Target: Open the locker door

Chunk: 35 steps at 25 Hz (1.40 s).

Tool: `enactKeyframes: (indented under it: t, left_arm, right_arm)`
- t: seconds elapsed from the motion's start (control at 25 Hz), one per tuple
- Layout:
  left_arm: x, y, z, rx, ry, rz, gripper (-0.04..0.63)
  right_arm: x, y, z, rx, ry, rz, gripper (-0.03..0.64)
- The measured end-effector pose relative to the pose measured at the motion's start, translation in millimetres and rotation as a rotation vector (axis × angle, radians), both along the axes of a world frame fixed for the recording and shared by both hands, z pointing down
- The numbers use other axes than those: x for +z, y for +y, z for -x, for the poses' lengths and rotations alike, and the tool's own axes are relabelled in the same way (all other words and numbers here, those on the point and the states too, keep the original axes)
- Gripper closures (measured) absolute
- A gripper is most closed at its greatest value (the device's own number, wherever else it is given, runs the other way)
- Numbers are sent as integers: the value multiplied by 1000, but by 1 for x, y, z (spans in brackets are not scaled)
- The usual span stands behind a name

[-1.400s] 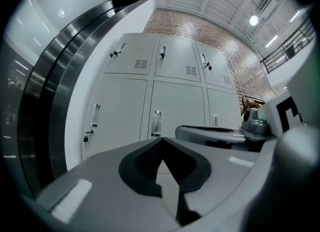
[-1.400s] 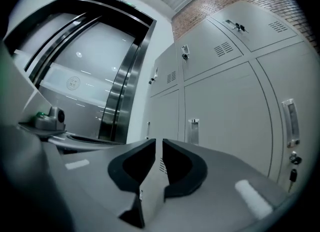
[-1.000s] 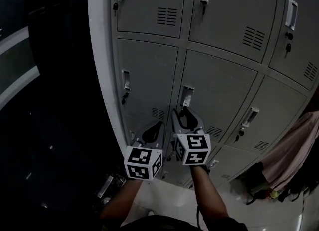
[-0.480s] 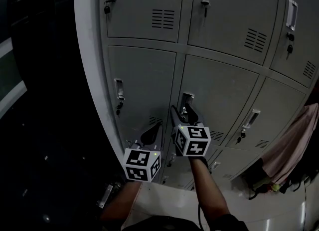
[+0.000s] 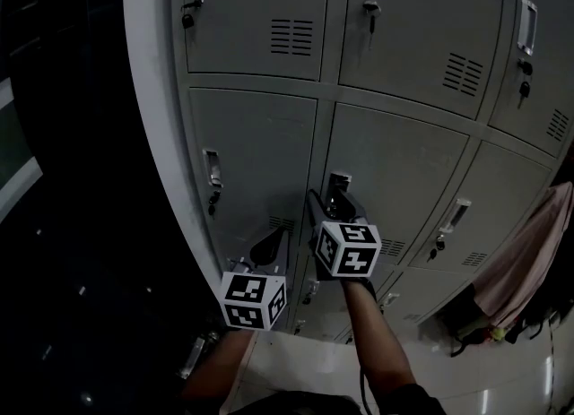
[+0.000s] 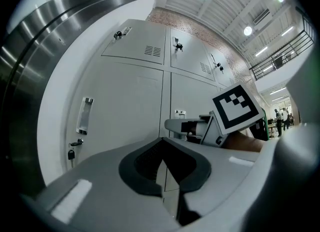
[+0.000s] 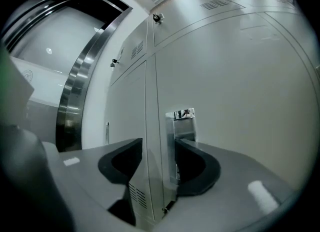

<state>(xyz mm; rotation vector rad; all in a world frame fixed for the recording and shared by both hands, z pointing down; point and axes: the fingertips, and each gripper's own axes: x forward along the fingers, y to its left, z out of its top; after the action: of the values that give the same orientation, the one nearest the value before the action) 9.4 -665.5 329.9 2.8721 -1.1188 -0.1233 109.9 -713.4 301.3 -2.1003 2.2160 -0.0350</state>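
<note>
Your right gripper (image 7: 158, 143) has slid up closer to the handle (image 5: 338, 183) of the middle locker door (image 5: 395, 180) since a moment ago, and the lockers now sit a bit more to the left in the head view. That door is in the middle row, right in front of you, and it is shut flat like the doors around it. Its shiny handle sits near the door's left edge. The jaws of your right gripper stand wide apart but are closing, one on each side of the door's left edge, with the lower part of the handle just by the right jaw. The pads are not squeezing anything. Your left gripper (image 6: 162, 143) is lower and to the left, in front of the next door (image 5: 256, 162). Its jaws are pressed together with nothing in them. That next door has a second handle (image 5: 212, 169) and a small key (image 5: 213, 203) hanging under it. More doors with little air slots (image 5: 293, 37) sit above and to the right. A pink cloth (image 5: 529, 261) hangs far off on the right side.
</note>
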Motion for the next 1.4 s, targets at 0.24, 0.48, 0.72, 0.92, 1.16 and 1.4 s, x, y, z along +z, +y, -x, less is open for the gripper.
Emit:
enactKeyframes:
  t: [0.24, 0.48, 0.72, 0.92, 1.16, 1.4]
  left_arm:
    - [-1, 3, -1, -4, 14, 9, 590]
    - [-4, 25, -2, -12, 28, 9, 589]
    - [-7, 52, -9, -23, 33, -4, 591]
    - [-9, 74, -17, -44, 47, -7, 590]
    - [-8, 108, -27, -64, 43, -18, 591]
    - [-5, 140, -35, -70, 47, -18, 590]
  right_arm:
    - [1, 10, 5, 1, 36, 10, 434]
    - [2, 36, 13, -11, 59, 7, 464]
    - [1, 68, 22, -49, 71, -2, 494]
    - [2, 100, 27, -90, 89, 0, 506]
    - [1, 138, 28, -129, 106, -10, 512]
    - [3, 175, 24, -154, 108, -18, 512]
